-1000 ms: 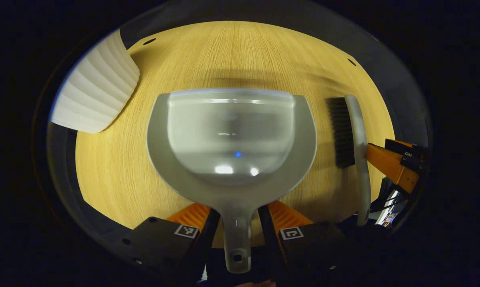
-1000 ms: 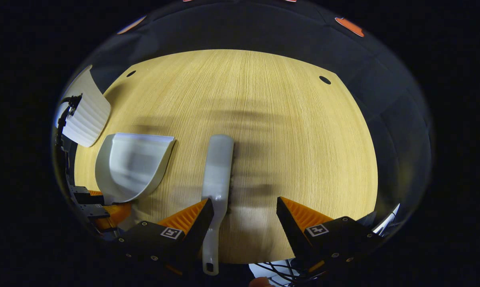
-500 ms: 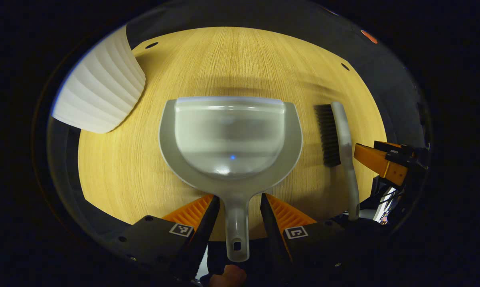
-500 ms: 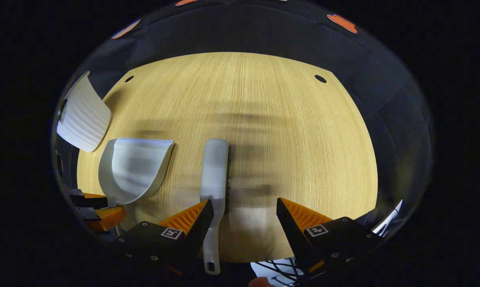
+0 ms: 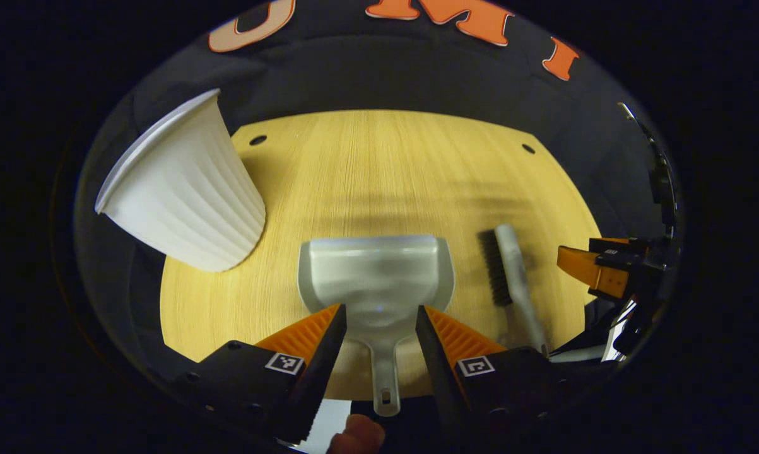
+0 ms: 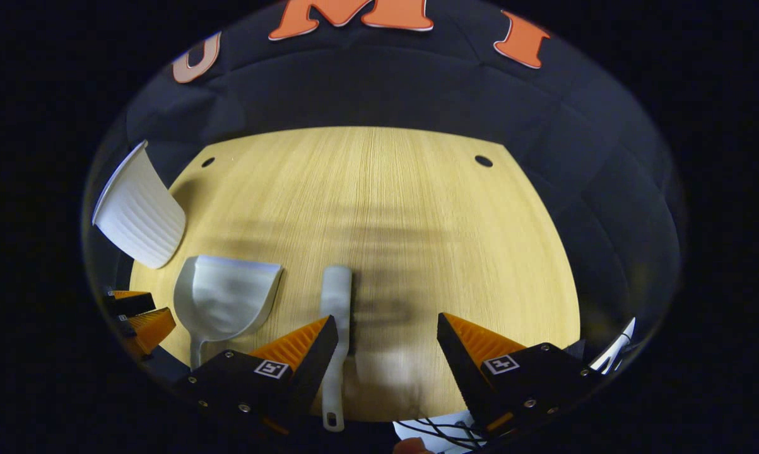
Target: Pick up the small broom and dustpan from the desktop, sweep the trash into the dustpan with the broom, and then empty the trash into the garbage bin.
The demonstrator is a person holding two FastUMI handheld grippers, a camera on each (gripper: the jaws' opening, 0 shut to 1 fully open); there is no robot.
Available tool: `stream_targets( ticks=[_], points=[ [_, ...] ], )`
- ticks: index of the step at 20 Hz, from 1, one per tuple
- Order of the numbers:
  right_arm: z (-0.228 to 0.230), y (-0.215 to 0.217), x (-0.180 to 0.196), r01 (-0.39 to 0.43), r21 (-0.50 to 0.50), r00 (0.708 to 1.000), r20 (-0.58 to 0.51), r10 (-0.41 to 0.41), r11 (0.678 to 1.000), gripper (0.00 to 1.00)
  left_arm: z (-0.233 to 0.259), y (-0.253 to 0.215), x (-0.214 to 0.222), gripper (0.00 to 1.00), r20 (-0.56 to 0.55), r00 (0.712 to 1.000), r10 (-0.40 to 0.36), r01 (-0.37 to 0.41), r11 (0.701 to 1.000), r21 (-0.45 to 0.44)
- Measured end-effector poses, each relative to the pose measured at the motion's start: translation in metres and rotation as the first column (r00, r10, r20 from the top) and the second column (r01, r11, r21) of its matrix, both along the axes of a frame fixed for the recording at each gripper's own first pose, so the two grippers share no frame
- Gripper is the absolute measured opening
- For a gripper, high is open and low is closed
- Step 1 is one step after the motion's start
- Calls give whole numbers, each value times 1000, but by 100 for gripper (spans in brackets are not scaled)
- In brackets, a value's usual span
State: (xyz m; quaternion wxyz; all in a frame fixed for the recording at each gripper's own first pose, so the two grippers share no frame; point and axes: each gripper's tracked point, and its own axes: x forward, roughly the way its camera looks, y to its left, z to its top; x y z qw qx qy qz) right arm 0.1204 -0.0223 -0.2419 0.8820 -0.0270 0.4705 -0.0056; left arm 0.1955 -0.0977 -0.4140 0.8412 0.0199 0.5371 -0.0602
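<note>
On the desktop (image 5: 366, 170), dustpan (image 5: 376, 277) and broom (image 6: 336, 302) lie side by side, now farther off: left gripper (image 5: 375, 328) and right gripper (image 6: 388, 337) have drawn back, both wide, holding nothing. Tools released; no trash visible, task apparently finished.

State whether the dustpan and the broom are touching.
Apart. The left gripper view shows bare desktop between the dustpan and the broom.

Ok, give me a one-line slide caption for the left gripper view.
Open left gripper straddles the grey dustpan handle on the wooden desktop, brush and white ribbed bin alongside.
</note>
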Motion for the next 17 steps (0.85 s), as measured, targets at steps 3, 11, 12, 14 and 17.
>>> stream_targets(
  ticks=[3,11,12,14,17],
  points=[
    [31,-2,11,18,15,995,94,-19,1000,96,16,10,19,75,161,987,-4,2,1000,16],
    [114,-12,43,42,-11,918,394,-34,999,96,54,10,36,73,537,844,-3,-2,1000,9],
    [125,-15,48,42,-13,897,441,-32,999,96,56,11,38,73,566,824,9,-14,1000,4],
    [145,-12,49,38,7,865,501,-36,999,95,57,11,40,76,620,785,13,-30,999,17],
    [166,-14,50,39,10,827,561,-38,999,95,70,16,45,92,691,723,-11,-32,998,50]
  ],
)
